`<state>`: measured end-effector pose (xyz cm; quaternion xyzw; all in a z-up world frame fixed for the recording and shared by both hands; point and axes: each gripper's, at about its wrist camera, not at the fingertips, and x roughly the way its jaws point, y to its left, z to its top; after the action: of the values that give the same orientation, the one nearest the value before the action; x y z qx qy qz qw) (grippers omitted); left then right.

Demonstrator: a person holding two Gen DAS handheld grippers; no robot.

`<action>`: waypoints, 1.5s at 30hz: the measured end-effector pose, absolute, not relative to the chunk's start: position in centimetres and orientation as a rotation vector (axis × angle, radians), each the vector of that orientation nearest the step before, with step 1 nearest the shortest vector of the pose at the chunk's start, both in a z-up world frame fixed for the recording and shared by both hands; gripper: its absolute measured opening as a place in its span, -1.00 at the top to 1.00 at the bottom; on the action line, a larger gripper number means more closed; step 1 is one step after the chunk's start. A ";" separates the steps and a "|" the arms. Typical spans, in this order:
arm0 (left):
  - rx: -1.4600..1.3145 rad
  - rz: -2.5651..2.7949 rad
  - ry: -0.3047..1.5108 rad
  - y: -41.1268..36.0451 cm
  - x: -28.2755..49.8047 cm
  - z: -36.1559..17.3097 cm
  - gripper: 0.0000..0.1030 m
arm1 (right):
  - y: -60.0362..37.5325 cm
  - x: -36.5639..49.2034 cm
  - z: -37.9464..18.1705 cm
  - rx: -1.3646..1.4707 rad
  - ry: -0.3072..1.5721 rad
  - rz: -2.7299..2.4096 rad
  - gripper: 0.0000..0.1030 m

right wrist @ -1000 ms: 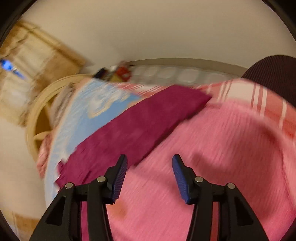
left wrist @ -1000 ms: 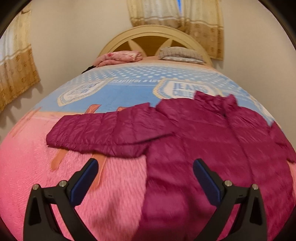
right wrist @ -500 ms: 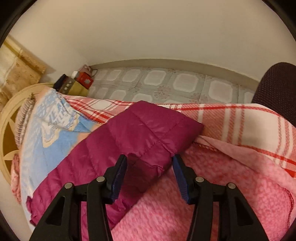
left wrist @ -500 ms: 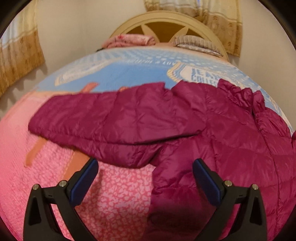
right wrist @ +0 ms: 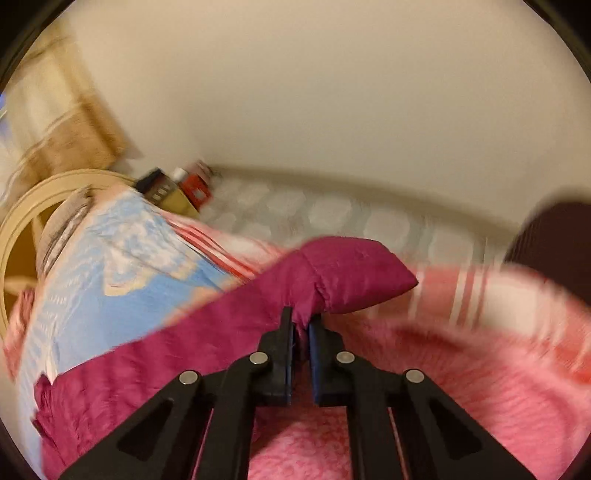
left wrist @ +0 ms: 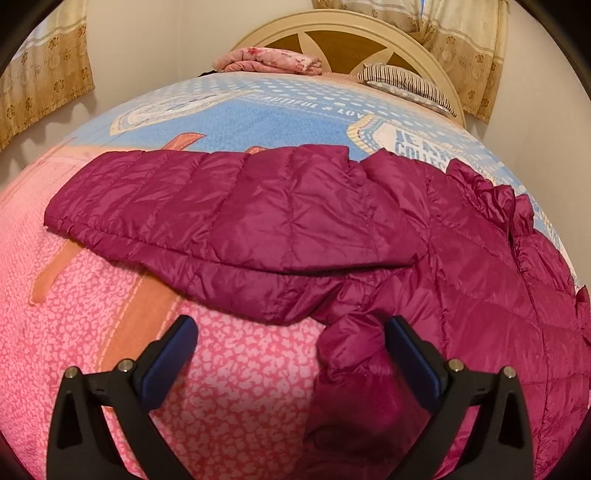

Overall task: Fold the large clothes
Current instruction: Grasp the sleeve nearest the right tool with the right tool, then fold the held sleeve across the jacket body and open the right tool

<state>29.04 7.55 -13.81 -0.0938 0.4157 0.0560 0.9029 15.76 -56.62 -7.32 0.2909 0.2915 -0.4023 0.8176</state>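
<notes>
Magenta quilted nylon, in the form of a puffy down jacket (left wrist: 388, 236), is spread across a bed covered by a pink fleecy blanket (left wrist: 236, 373) and a blue printed sheet (left wrist: 258, 118). One sleeve (left wrist: 207, 206) is laid out sideways over the pink blanket, well apart from the cream wooden headboard (left wrist: 347, 29).

The left gripper (left wrist: 290, 352) is held with its blue-padded fingers (left wrist: 170, 354) wide apart, low over the blanket; the jacket's side edge just below the armpit bulges up between them, with the right pad touching or almost touching the fabric. Nothing is gripped there yet.

The right gripper (right wrist: 301, 332) is seen closed tight on the cuff end of the other sleeve (right wrist: 351, 273), which is raised off the blanket. That view is smeared, so finer detail cannot be told.

The step in hand is judged to be the folding of the sleeves inward over the body. It would be done well if the pinched cuff were carried flat across the chest, not lifted high, so that trapped air is pressed out and the slippery shell is not dragged. The left fingers should be brought together on both layers at the seam, deep enough that the padding is not merely skimmed. Too shallow a pinch is likely to slip.
</notes>
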 end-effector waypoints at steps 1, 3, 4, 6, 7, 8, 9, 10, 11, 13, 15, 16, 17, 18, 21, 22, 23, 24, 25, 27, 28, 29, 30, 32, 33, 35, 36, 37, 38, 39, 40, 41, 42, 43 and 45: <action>-0.197 0.114 0.858 7.6 29.1 -13.8 -1.00 | -55.8 16.0 -6.2 0.578 0.607 -0.842 0.88; -0.201 0.113 0.857 7.6 29.2 -13.8 -1.00 | -52.6 16.9 -2.1 0.444 0.557 -0.766 0.88; -0.201 0.112 0.856 7.6 29.2 -13.8 -1.00 | -50.6 17.3 -0.3 0.387 0.536 -0.727 0.88; -0.206 0.111 0.854 7.7 29.1 -13.8 -1.00 | -47.2 18.2 2.3 0.305 0.513 -0.651 0.89; -0.209 0.111 0.852 7.7 29.1 -13.8 -1.00 | -44.3 19.0 4.0 0.251 0.500 -0.587 0.89; -0.215 0.110 0.849 7.8 29.1 -13.8 -1.00 | -42.6 19.2 4.8 0.226 0.494 -0.551 0.89; -0.222 0.110 0.846 8.0 28.9 -13.7 -1.00 | -39.3 20.0 6.0 0.179 0.485 -0.472 0.89; -0.227 0.110 0.844 8.1 28.8 -13.7 -1.00 | -36.7 20.7 6.6 0.154 0.483 -0.405 0.89; -0.235 0.110 0.841 8.2 28.8 -13.7 -1.00 | -34.4 21.3 6.8 0.140 0.487 -0.345 0.89; -0.252 0.110 0.833 8.5 28.6 -13.6 -1.00 | -29.1 22.7 6.5 0.126 0.513 -0.216 0.89; -0.270 0.109 0.825 8.7 28.4 -13.6 -1.00 | -24.4 24.3 5.3 0.115 0.543 -0.112 0.89; -0.276 0.108 0.822 8.8 28.4 -13.5 -1.00 | -21.9 25.2 4.2 0.099 0.564 -0.064 0.89; -0.285 0.107 0.815 9.0 28.3 -13.5 -1.00 | -20.1 26.0 3.3 0.087 0.577 -0.034 0.89; -0.295 0.106 0.809 9.1 28.2 -13.4 -1.00 | -18.0 26.9 2.0 0.083 0.598 0.006 0.89; -0.329 0.114 0.787 9.8 27.7 -13.2 -1.00 | -13.5 28.6 -1.6 0.112 0.676 0.091 0.89; -0.339 0.118 0.780 10.0 27.5 -13.2 -1.00 | -12.0 29.3 -3.2 0.111 0.702 0.122 0.89; -0.348 0.121 0.773 10.2 27.4 -13.2 -1.00 | -11.1 29.6 -4.3 0.111 0.722 0.143 0.89; -0.359 0.125 0.765 10.4 27.3 -13.1 -1.00 | -10.4 30.3 -5.4 0.113 0.744 0.163 0.89; -0.364 0.123 0.762 10.4 27.3 -13.1 -1.00 | -9.9 30.5 -6.4 0.120 0.759 0.183 0.89; -0.368 0.115 0.765 10.5 27.4 -13.2 -1.00 | -9.7 31.1 -7.9 0.119 0.775 0.210 0.89; -0.366 0.112 0.768 10.4 27.5 -13.2 -1.00 | -9.3 31.3 -8.6 0.113 0.792 0.226 0.88; -0.363 0.108 0.770 10.3 27.6 -13.2 -1.00 | -8.9 31.2 -9.0 0.115 0.803 0.234 0.88; -0.358 0.105 0.772 10.2 27.7 -13.2 -1.00 | -8.5 31.8 -9.5 0.119 0.823 0.245 0.87; -0.352 0.100 0.772 10.0 27.8 -13.2 -1.00 | -8.1 32.9 -11.1 0.131 0.919 0.253 0.82; -0.353 0.100 0.770 10.0 27.8 -13.2 -1.00 | -8.3 33.0 -11.8 0.155 0.951 0.273 0.71; -0.359 0.098 0.769 10.1 27.9 -13.2 -1.00 | -8.7 32.8 -12.0 0.212 0.964 0.321 0.43; -0.363 0.097 0.771 10.2 27.9 -13.3 -1.00 | -9.0 32.7 -11.9 0.243 0.971 0.345 0.10; -0.367 0.096 0.772 10.3 27.9 -13.3 -1.00 | -9.3 32.5 -11.7 0.278 0.968 0.368 -0.29; -0.368 0.095 0.774 10.3 27.9 -13.4 -1.00 | -9.5 32.2 -11.3 0.298 0.957 0.379 -0.42; -0.367 0.095 0.774 10.3 27.9 -13.4 -1.00 | -9.8 31.8 -10.7 0.310 0.934 0.388 -0.46; -0.365 0.094 0.773 10.2 27.8 -13.4 -1.00 | -9.8 31.5 -10.0 0.314 0.911 0.395 -0.46; -0.364 0.094 0.772 10.2 27.6 -13.4 -1.00 | -10.2 30.9 -9.0 0.327 0.862 0.395 -0.45; -0.360 0.095 0.773 10.2 27.7 -13.4 -1.00 | -10.6 30.5 -8.1 0.340 0.808 0.374 -0.35; -0.357 0.095 0.775 10.1 27.7 -13.4 -1.00 | -11.0 30.4 -7.6 0.337 0.771 0.318 0.20; -0.352 0.096 0.774 10.0 27.7 -13.4 -1.00 | -11.0 31.8 -8.0 0.345 0.810 0.301 0.78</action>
<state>27.72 10.04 -13.38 -0.1705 0.3753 0.0466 0.9099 31.82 -11.03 -8.03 0.1661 0.3905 0.1452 0.8938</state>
